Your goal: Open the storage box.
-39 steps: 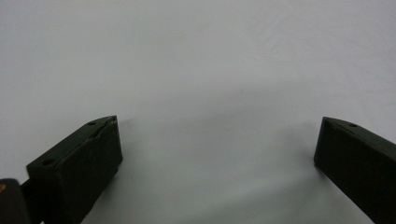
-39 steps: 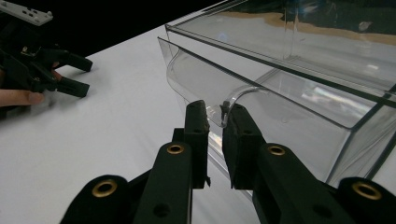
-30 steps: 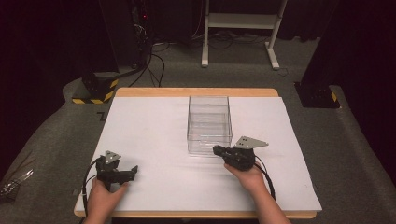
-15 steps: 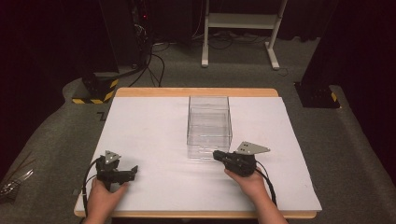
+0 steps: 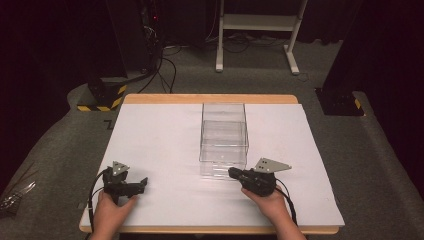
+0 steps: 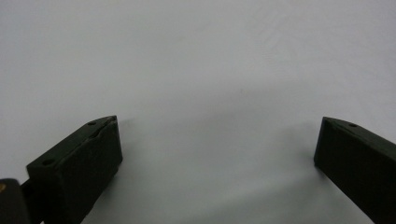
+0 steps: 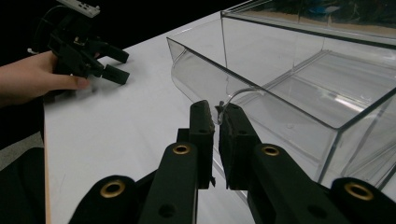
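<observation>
Scene: You sit at a desk (image 5: 150, 140) covered with white paper, a tool in each hand, dark floor all around.
Clear box: A transparent plastic box (image 5: 224, 137) stands at the middle of the desk; its inner drawer (image 7: 261, 93) is slid partly out toward you, with a curved front lip.
Right tool (image 7: 216, 122): Your right tool's jaws are pressed together on the thin curved lip of the drawer, at its near edge. In the high view the right tool (image 5: 235, 173) sits just in front of the box.
Left tool (image 5: 140, 183): Your left tool rests on the paper well to the left of the box, jaws standing apart with nothing between them.
Step in hand: It looks like you are pulling the drawer out by its lip.
Risk: The lip is thin and slick, so the pinch may slip off if you pull at an angle.
Risk: With your left tool away from the box, the whole box may slide along the paper instead of the drawer opening.
</observation>
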### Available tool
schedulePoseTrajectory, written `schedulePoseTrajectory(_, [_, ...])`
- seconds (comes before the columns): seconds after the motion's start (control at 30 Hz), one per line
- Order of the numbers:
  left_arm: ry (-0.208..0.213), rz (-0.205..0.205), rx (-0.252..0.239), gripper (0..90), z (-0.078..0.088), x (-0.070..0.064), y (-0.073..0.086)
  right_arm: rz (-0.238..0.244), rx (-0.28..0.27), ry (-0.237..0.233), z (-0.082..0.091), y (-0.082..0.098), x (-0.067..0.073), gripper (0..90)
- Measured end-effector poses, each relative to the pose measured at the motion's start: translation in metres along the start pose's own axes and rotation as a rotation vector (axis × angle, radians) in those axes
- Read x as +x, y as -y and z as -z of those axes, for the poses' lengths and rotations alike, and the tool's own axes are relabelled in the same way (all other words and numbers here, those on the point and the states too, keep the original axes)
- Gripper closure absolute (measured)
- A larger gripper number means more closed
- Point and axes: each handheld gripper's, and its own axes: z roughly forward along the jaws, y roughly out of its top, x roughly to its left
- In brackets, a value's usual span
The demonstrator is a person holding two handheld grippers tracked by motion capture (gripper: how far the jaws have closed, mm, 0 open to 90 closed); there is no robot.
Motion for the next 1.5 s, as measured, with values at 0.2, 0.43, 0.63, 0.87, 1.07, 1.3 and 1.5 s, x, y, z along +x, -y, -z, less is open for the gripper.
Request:
schedulePoseTrajectory(0.2, [0.0,0.0,0.0,1.0,0.0,0.0,0.0,0.002,0.005,-0.013,0.006,0.003,0.007,84.3])
schedulePoseTrajectory(0.43, [-0.001,-0.001,-0.001,1.0,0.0,0.0,0.0,0.008,0.011,-0.019,0.011,0.007,0.013,84.3])
schedulePoseTrajectory(0.63, [-0.001,-0.001,0.0,1.0,0.0,0.0,0.0,0.001,0.019,-0.022,0.018,0.013,0.015,84.2])
schedulePoseTrajectory(0.87, [-0.002,0.0,-0.001,1.0,0.0,0.0,0.0,0.012,0.028,-0.038,0.024,0.016,0.021,84.4])
schedulePoseTrajectory(1.07, [-0.003,-0.004,-0.001,1.1,0.0,0.0,0.0,0.018,0.034,-0.052,0.029,0.02,0.026,84.5])
schedulePoseTrajectory(1.3, [-0.003,-0.004,-0.001,1.1,0.0,0.0,0.0,0.023,0.041,-0.058,0.035,0.026,0.031,84.4])
schedulePoseTrajectory(1.5, [-0.003,-0.004,-0.001,1.1,0.0,0.0,0.0,0.025,0.047,-0.069,0.037,0.029,0.034,84.4])
